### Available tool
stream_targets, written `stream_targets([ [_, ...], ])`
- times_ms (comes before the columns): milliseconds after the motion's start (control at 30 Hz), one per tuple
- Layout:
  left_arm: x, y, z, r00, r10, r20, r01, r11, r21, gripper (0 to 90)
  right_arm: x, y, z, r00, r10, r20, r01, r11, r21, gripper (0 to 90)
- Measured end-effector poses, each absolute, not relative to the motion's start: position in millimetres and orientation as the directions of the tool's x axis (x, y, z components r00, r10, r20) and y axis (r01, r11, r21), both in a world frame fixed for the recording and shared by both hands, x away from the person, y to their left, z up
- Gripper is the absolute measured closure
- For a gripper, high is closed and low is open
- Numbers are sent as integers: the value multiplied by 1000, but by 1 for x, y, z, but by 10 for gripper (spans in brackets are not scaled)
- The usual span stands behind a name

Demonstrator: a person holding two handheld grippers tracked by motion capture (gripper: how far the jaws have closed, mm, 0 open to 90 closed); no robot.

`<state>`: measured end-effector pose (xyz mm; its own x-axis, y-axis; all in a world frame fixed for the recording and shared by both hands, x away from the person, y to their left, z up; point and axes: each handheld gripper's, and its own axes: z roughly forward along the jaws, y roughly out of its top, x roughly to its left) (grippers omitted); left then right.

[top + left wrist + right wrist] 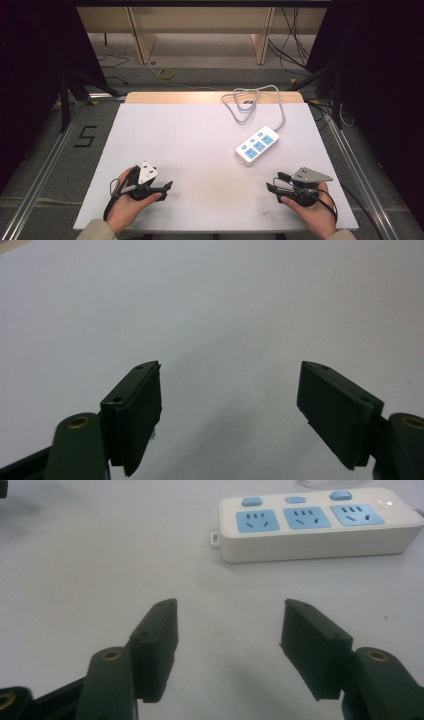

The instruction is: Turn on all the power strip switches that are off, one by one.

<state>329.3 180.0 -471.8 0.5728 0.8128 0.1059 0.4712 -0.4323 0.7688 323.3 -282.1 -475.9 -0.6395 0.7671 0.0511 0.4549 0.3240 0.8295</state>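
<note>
Apparently we haven't started the real work yet. From the high view, the power strip (256, 145) lies untouched on the white table (200, 150), its cable (250, 102) coiled behind it at the far edge. Our right gripper (272, 182) rests near the strip, on its near side; our left gripper (167, 187) sits well apart from it, off to the left. Left gripper view: jaws spread wide, nothing btwn them, just bare table w/ no strip nearby. Right gripper view: jaws released, wide apart & empty, the strip (315, 525) straight ahead, not touching. Everything's left to do, we judge: approach, grasp, handle the strip.
</note>
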Motion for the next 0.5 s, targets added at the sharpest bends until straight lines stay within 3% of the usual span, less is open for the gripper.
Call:
stream_targets([
  [133,329,178,-471,569,815,107,465,-427,776,262,323,-281,-476,-622,782,50,481,330,812,462],
  [233,328,176,-471,573,812,110,461,-431,776,261,322,-278,-475,-618,786,-13,480,390,786,512],
  [500,329,176,-471,568,816,105,466,-424,777,262,326,-277,-467,-610,791,-50,493,429,757,832],
])
